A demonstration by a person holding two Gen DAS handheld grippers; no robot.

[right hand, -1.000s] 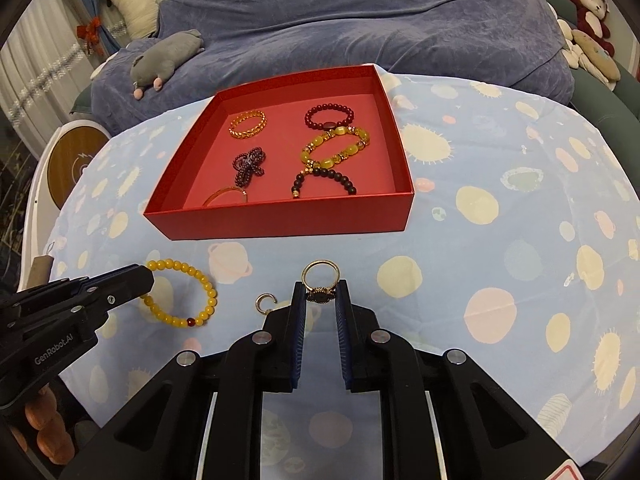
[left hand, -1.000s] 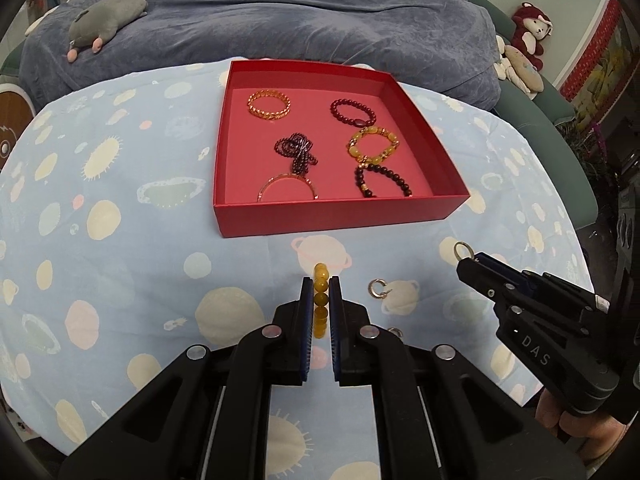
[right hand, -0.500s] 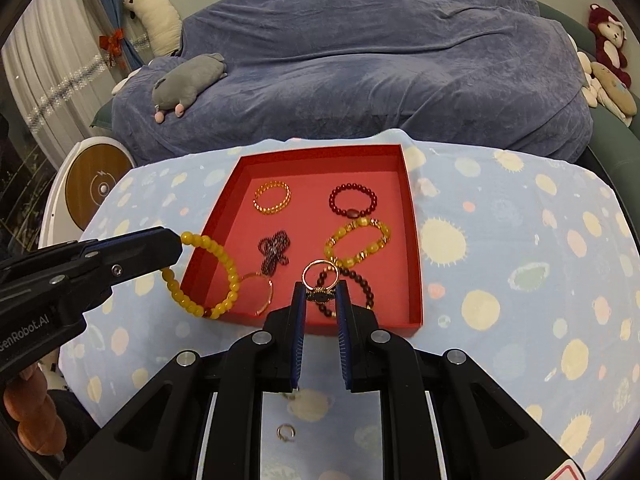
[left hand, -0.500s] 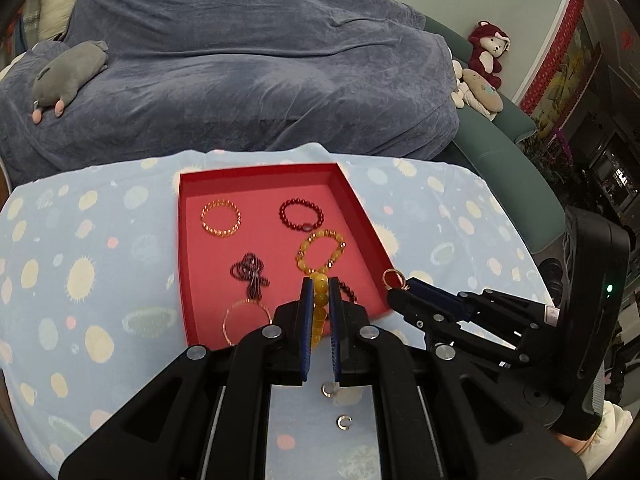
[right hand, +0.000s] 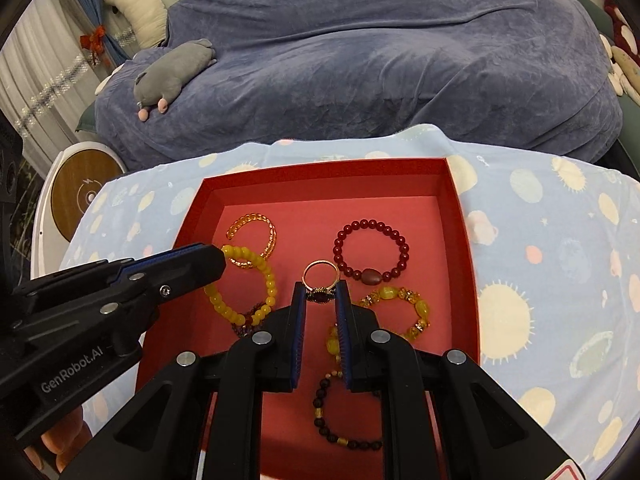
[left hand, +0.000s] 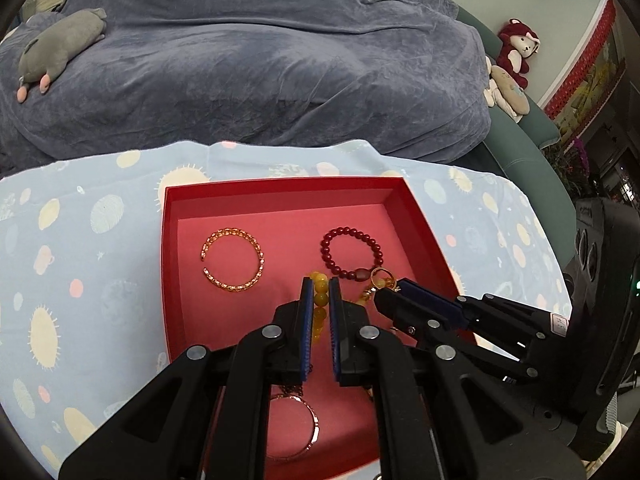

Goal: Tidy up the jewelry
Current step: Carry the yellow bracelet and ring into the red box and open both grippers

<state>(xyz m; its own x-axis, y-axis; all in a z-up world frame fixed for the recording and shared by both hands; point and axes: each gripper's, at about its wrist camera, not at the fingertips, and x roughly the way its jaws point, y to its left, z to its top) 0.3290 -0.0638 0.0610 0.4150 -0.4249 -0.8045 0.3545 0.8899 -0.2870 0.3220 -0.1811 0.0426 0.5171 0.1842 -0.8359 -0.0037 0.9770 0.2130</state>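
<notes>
Both grippers hang over the red tray (left hand: pixel 280 190) (right hand: pixel 460 216). My left gripper (left hand: pixel 319 282) (right hand: pixel 218 258) is shut on a yellow bead bracelet (left hand: pixel 320 292) (right hand: pixel 266 276), which dangles above the tray floor. My right gripper (right hand: pixel 320 290) (left hand: pixel 386 292) is shut on a gold ring with a dark stone (right hand: pixel 320 278) (left hand: pixel 380 276). In the tray lie a gold chain bangle (left hand: pixel 232 258) (right hand: pixel 254 222), a dark red bead bracelet (left hand: pixel 352 254) (right hand: pixel 372 250), an amber bead bracelet (right hand: pixel 400 312), a dark bead bracelet (right hand: pixel 340 420) and a thin gold bangle (left hand: pixel 298 428).
The tray rests on a light blue cloth with planet prints (left hand: pixel 80 260) (right hand: pixel 540 260). Behind it is a blue-grey covered sofa (left hand: pixel 260 60) with a grey plush toy (left hand: pixel 60 44) (right hand: pixel 172 76). A round white and wooden device (right hand: pixel 76 188) stands at the left.
Both grippers moved forward from the bare cloth in front of the tray to above its floor, carrying the yellow bracelet and the ring. The two small rings left on the cloth dropped out of view.
</notes>
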